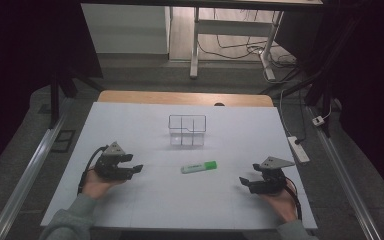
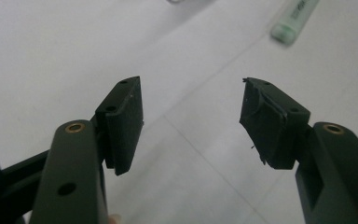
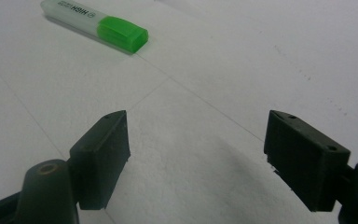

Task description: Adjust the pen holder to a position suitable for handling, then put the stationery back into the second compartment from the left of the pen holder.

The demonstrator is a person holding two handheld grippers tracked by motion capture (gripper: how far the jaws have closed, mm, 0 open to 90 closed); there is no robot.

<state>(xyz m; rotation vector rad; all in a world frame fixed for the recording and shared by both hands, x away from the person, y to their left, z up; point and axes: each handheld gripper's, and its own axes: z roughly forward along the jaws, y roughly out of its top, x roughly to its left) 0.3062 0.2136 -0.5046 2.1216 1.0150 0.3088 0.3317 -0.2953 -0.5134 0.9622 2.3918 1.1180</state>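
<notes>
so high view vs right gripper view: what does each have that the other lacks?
High view alone: the clear divided organizer, the left gripper open in the person's left hand, and the floor with cables and a power strip.
Right gripper view alone: black lettering on the green highlighter, legible up close.
Both: highlighter lying on the white table, right gripper open, holding nothing.

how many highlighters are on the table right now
1. A single green highlighter lies flat on the white table, between the left gripper and the right gripper, in front of the clear divided container. Nothing looks hidden.
</notes>
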